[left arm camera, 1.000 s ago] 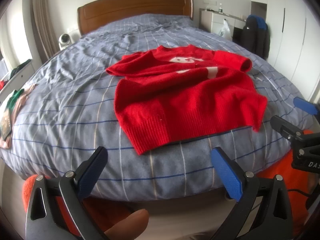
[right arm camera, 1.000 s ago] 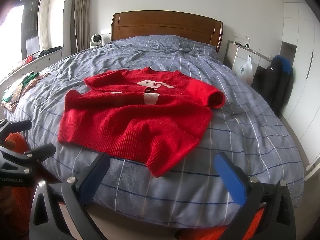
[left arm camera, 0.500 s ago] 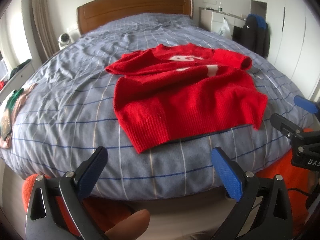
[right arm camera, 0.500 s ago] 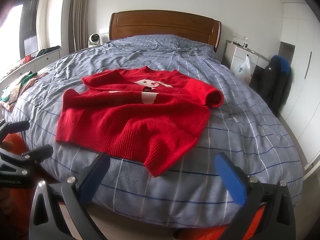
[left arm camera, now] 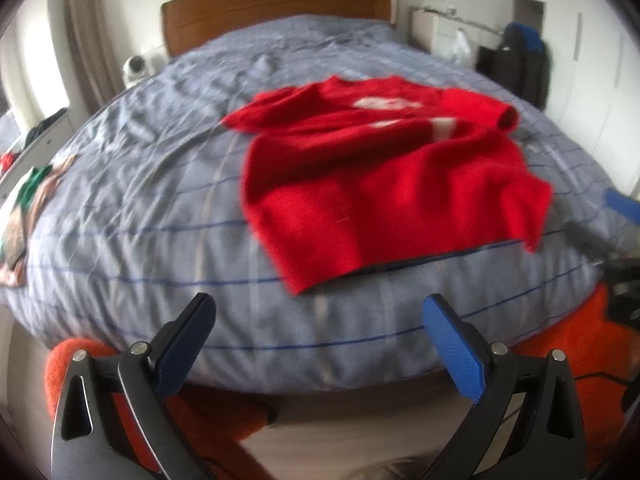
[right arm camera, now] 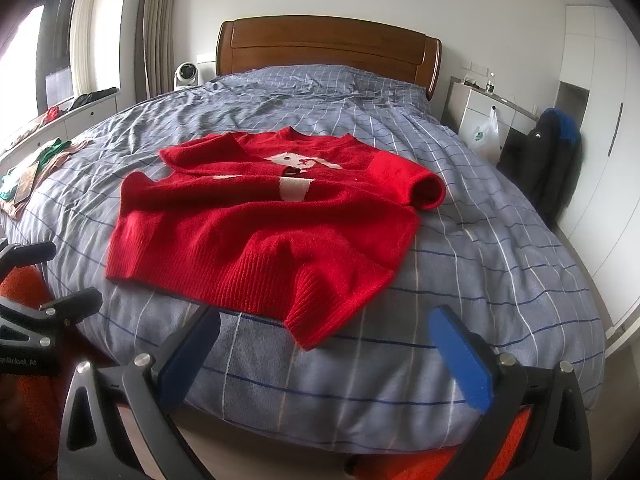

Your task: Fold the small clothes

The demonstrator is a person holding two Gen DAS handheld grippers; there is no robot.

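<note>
A small red knit sweater [right arm camera: 264, 224] with a white motif on its chest lies on the bed, its lower half folded up over the front, its ribbed hem toward me. The left wrist view shows the same sweater [left arm camera: 384, 192], blurred. My left gripper [left arm camera: 320, 316] hangs open short of the bed's near edge, below the sweater's hem corner, nothing between its blue pads. My right gripper [right arm camera: 324, 332] is open too, its pads straddling the hem's nearest corner from just in front. Each gripper shows at the edge of the other's view.
The bed [right arm camera: 480, 280] has a grey-blue checked cover and a wooden headboard [right arm camera: 328, 46]. Other clothes [right arm camera: 28, 176] lie at its left edge. A nightstand with a plastic bag [right arm camera: 486, 132] and a dark jacket [right arm camera: 552, 160] stand to the right. An orange rug [left arm camera: 560, 340] lies on the floor.
The left wrist view has swung and blurred, with the sweater shifted slightly right and up. The right gripper has edged closer to the sweater's hem. Both stay open.
</note>
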